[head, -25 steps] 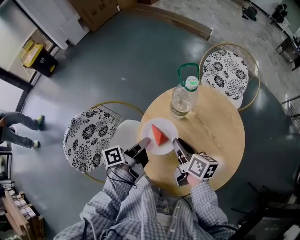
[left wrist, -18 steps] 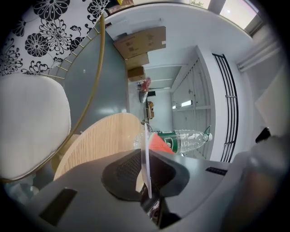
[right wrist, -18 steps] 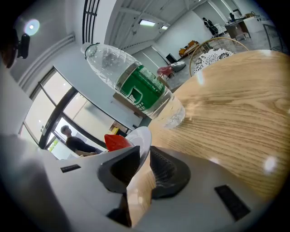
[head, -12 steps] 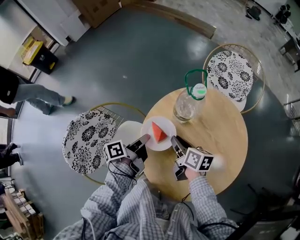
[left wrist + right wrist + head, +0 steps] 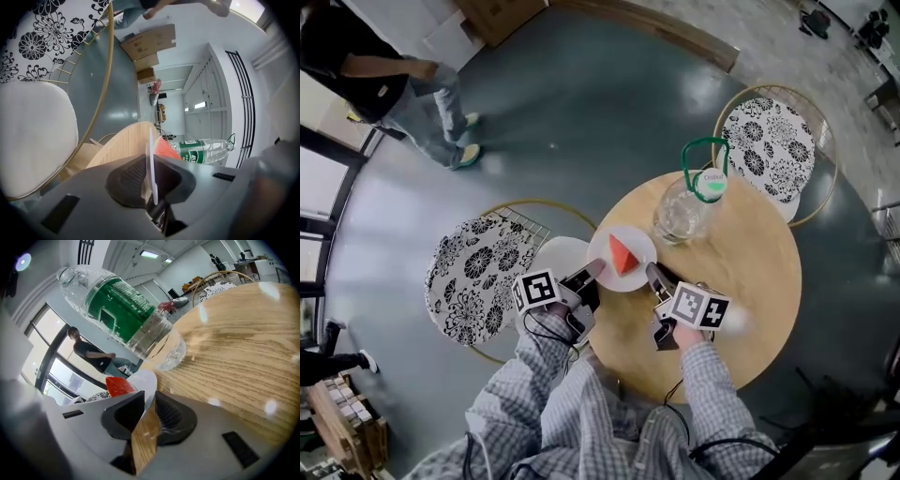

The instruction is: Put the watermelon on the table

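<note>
A red watermelon wedge [image 5: 622, 254] lies on a small white plate [image 5: 605, 246] at the near left edge of the round wooden table [image 5: 741, 281]. My left gripper [image 5: 594, 271] is shut on the plate's left rim; in the left gripper view the thin plate [image 5: 150, 159] stands edge-on between the jaws, with the watermelon [image 5: 165, 146] behind it. My right gripper [image 5: 652, 273] grips the right rim; in its own view the plate [image 5: 144, 379] and watermelon [image 5: 119, 385] sit just over the table [image 5: 234, 357]. Whether the plate rests on the wood is unclear.
A large clear water bottle [image 5: 686, 208] with a green handle stands on the table just beyond the plate. A flower-patterned chair [image 5: 473, 272] with a white cushion [image 5: 555, 258] stands at the left, another [image 5: 766, 145] behind the table. A person [image 5: 403, 80] walks at the upper left.
Both grippers have sunk toward the table top with the plate and watermelon between them. A person has walked in across the floor at the upper left.
</note>
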{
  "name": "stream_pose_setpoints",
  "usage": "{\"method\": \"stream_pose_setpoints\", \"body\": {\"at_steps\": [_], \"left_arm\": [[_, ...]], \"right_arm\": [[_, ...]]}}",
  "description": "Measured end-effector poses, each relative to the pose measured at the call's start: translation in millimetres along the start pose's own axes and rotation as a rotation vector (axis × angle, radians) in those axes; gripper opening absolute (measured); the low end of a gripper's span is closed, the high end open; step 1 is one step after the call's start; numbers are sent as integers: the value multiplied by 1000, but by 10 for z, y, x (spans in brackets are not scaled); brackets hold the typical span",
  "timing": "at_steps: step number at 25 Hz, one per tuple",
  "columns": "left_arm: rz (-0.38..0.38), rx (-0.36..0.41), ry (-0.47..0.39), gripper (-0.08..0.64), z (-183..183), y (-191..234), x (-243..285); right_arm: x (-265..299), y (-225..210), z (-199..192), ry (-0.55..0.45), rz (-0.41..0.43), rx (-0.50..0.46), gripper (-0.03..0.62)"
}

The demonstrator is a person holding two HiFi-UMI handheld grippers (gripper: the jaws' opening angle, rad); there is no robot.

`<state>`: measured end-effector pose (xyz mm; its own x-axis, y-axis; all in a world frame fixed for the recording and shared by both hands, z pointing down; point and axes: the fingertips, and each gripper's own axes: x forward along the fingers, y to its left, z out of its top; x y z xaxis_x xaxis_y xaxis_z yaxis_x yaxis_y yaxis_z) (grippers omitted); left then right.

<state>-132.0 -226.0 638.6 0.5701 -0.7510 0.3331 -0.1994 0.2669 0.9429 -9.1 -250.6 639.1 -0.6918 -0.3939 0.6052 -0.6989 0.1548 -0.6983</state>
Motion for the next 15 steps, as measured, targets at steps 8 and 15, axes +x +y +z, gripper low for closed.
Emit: {"method": "stream_pose_setpoints", "body": {"at_steps": [8, 15], "left_arm": [[29, -13, 0, 34, 26, 75, 37], [60, 5, 11, 32, 36, 64, 51]], "right_arm": [[71, -61, -12, 65, -47, 7, 78], [84, -40, -54, 142, -64, -48, 80]]}}
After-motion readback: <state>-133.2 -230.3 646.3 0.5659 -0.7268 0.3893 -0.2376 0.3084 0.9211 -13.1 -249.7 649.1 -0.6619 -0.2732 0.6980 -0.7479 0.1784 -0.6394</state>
